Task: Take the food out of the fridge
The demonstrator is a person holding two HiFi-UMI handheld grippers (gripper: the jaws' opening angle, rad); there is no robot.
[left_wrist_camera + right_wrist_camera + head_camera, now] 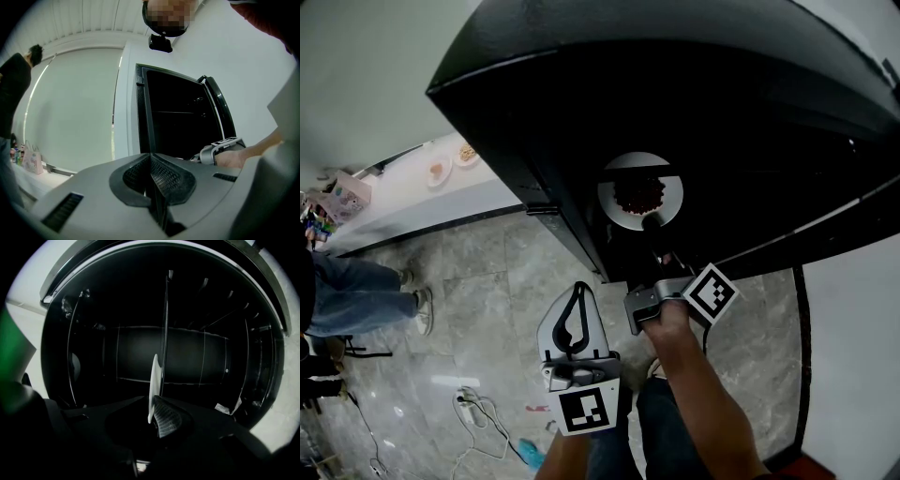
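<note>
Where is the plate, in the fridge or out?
In: the plate sits within the dark fridge, its rim pinched by the right gripper.

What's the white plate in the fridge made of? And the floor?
The plate is probably glazed ceramic, maybe plastic: plain white, smooth, with a thin stiff rim. The floor looks like polished stone or stone-look tile: grey veining, seams, shiny reflections.

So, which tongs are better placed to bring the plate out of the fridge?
Right. The right tongs are inside the fridge, shut on the rim of the plate. The left tongs hang outside, shut and empty.
</note>
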